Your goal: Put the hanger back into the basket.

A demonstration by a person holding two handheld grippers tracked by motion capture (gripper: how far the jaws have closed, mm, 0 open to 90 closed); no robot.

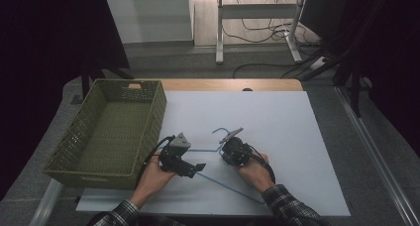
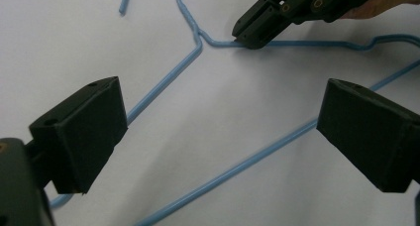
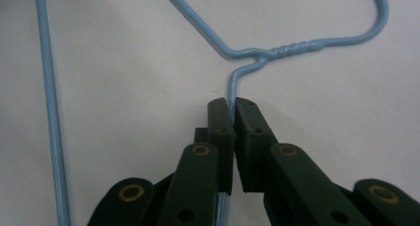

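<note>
The blue wire hanger [image 1: 223,162] lies flat on the white worktop [image 1: 277,117], clamped near its neck by the right tool [image 3: 232,107]; the left tool [image 2: 218,132], jaws apart, should be closed squarely on one wire.

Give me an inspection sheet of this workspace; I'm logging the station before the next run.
Surface: flat white table board, bare apart from the items below.
Job's things: thin blue wire clothes hanger lying flat on the board; olive-green perforated plastic basket at the left, seemingly empty.
Clutter: nothing seen.
Grippers: left claw open, hovering over the hanger's wires; right claw shut on the hanger's shoulder wire just below the twisted neck.
Cables: black cable from the left claw loops toward the basket; loose cables on the floor beyond the table.
Surroundings: white metal desk legs, dark curtains at both sides.
</note>
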